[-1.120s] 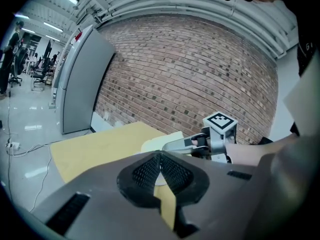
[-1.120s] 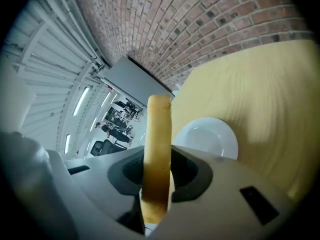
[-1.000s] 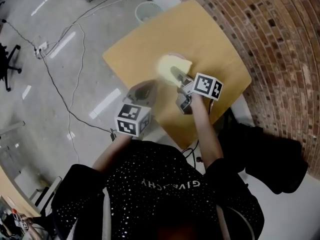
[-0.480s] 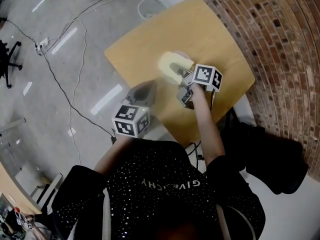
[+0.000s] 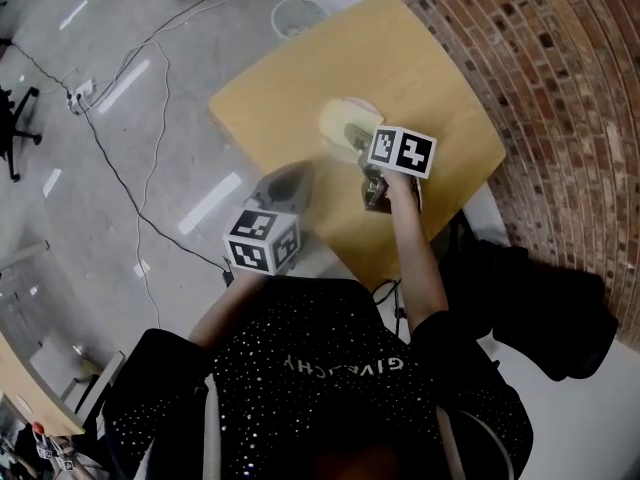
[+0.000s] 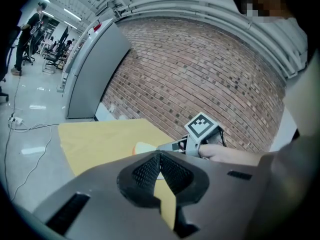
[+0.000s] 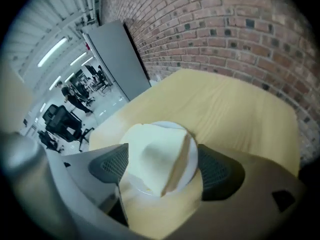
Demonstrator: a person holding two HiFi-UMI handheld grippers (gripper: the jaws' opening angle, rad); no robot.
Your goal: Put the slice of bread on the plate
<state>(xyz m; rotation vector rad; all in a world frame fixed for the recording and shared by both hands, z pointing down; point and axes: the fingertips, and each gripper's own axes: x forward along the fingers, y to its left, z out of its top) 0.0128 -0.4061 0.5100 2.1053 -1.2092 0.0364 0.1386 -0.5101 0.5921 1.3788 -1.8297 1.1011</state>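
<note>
Your right gripper (image 7: pixel 162 170) hangs over the plate (image 7: pixel 194 160) with its 2 jaws spread wide, 1 pad (image 7: pixel 107 166) on either side of the plate. It grips nothing.

The slice of bread (image 7: pixel 155 154) lies on the plate, covering most of it. Only a thin white strip of rim shows past the brown crust edge. The slice is humped in the middle instead of flat. The pad on the crust side stands clear of the slice. The other pad is just beside the slice's pale edge, and whether they touch cannot be told.

In the head view, the marker cube (image 5: pixel 400 151) of the right gripper sits just on your side of the plate (image 5: pixel 360 104).

Your left gripper (image 6: pixel 160 156) has its 2 jaws pressed together at the tips, with nothing between them. It is held back from the plate, toward your body and to your left of it, pointing toward the plate.

Under the plate is a yellow wooden table (image 5: pixel 440 78), and beyond the plate stands a brick wall (image 6: pixel 200 69).
</note>
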